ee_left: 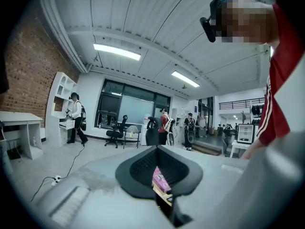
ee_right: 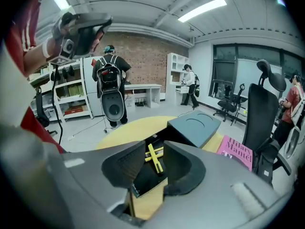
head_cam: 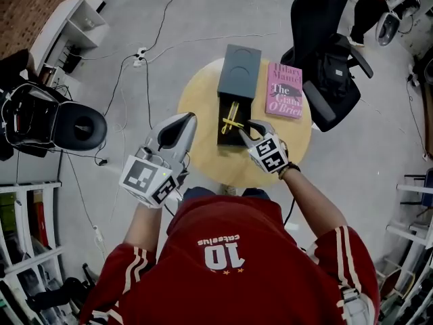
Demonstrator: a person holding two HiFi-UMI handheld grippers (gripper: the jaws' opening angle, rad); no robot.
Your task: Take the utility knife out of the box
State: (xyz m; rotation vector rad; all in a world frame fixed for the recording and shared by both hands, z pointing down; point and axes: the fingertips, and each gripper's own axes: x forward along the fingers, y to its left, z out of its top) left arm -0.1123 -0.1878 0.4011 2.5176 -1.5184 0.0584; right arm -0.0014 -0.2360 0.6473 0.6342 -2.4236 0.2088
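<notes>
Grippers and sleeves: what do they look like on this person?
Left gripper and right gripper: grey shells, black pads, each with a white cube of black square markers. The sleeves are red with white stripes; dark band on right wrist.

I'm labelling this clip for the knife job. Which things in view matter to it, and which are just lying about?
In the job: yellow utility knife, open box, box lid, right gripper with jaws apart.
Lying about: pink book, office chair.
</notes>
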